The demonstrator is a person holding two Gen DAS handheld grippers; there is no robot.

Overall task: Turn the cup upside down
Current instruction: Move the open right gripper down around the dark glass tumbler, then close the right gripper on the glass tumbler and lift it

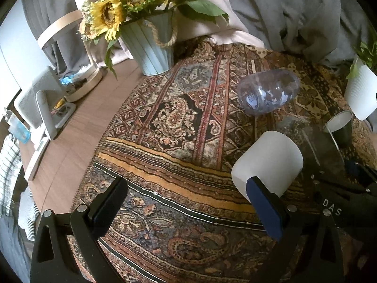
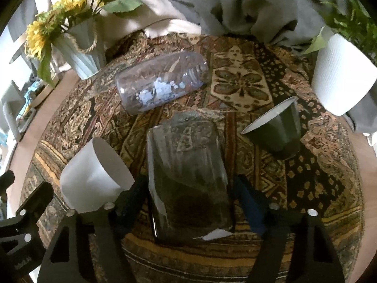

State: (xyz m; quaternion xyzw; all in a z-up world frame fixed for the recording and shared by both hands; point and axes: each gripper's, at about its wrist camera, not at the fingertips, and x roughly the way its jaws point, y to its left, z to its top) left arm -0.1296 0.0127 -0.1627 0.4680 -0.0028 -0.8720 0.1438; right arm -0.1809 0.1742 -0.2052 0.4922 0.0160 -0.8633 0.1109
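White letters "DAS" can be read in the left wrist view. They stand on the black frame of the right gripper, just to the right of the white cup. More letters may come after them, but they run into the dark and cannot be read. In the right wrist view a small pale word sits on the black frame of the left gripper, too blurry to read.

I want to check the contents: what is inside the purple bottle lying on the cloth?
Through the clear purple bottle, pale bluish-white flecks show along its lower side. Its interior otherwise looks empty; what they are is unclear.
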